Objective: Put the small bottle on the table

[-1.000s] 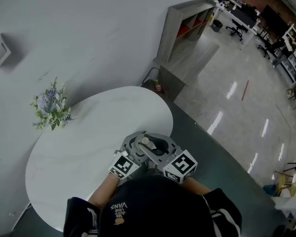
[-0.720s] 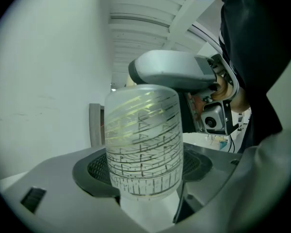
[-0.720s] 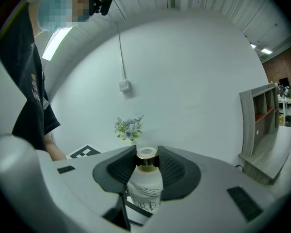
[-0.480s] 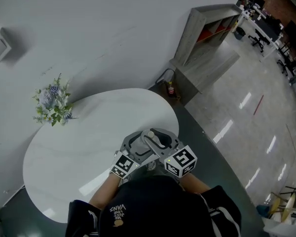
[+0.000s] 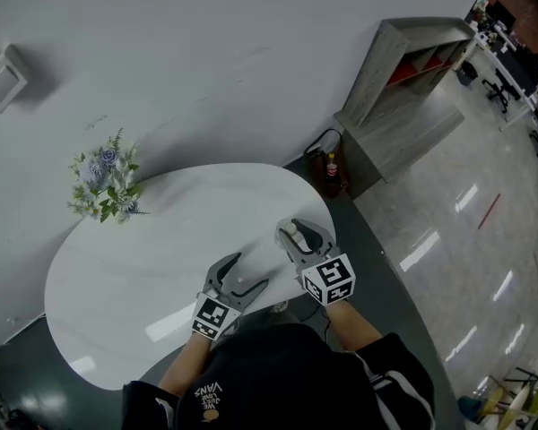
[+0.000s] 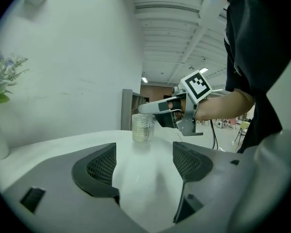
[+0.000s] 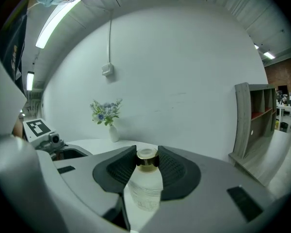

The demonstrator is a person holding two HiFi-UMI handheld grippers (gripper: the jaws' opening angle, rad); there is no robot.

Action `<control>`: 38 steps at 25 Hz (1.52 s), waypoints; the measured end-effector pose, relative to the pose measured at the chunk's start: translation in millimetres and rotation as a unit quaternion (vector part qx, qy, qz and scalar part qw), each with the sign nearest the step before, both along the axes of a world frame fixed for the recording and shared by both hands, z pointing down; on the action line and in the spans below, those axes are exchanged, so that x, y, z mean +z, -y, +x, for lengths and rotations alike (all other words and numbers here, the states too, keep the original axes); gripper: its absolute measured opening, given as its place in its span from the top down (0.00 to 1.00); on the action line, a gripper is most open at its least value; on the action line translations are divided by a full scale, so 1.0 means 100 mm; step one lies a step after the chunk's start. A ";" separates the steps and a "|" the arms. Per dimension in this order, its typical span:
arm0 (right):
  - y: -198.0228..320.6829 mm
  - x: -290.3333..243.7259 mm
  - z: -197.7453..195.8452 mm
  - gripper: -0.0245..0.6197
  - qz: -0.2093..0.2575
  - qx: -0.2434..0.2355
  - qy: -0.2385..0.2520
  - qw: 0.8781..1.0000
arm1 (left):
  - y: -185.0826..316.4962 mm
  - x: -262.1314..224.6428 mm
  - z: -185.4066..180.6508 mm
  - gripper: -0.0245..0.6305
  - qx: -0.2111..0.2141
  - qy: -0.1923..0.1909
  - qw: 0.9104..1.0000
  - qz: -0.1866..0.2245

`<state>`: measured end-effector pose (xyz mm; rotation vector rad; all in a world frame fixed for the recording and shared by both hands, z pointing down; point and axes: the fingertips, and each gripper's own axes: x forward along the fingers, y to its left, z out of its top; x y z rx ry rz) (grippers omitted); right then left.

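The small clear bottle point(image 7: 146, 186) with a gold neck and pale cap stands upright between my right gripper's point(image 7: 146, 161) jaws, which are shut on its neck. From the left gripper view the bottle point(image 6: 142, 127) hangs at the white round table's point(image 5: 143, 249) surface; I cannot tell whether its base touches. In the head view my right gripper point(image 5: 298, 236) is over the table's right edge, with the bottle's cap point(image 5: 290, 231) showing. My left gripper point(image 5: 239, 280) is open and empty, low over the table to the left, and it points at the bottle.
A vase of blue and white flowers point(image 5: 108, 182) stands at the table's far left by the wall. A grey shelf unit point(image 5: 412, 88) stands beyond the table at the right. On the floor beside it is a red-capped bottle point(image 5: 332, 170).
The two grippers were close together over the table's near edge. Now they have parted: the left one has drawn back to the left, and the right one still has the bottle.
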<state>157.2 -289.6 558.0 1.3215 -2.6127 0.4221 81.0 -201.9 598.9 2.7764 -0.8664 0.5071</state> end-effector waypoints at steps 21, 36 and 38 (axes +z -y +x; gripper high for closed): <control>0.73 0.52 0.12 0.72 0.011 0.027 -0.027 0.999 | -0.30 0.20 -0.70 0.40 -0.119 0.047 0.991 -0.048; 0.91 0.60 0.18 0.72 0.031 0.042 -0.042 0.998 | -0.42 0.22 -0.80 0.40 -0.143 0.053 0.986 -0.059; 0.91 0.61 0.18 0.72 0.033 0.043 -0.043 0.998 | -0.44 0.22 -0.80 0.40 -0.145 0.053 0.986 -0.059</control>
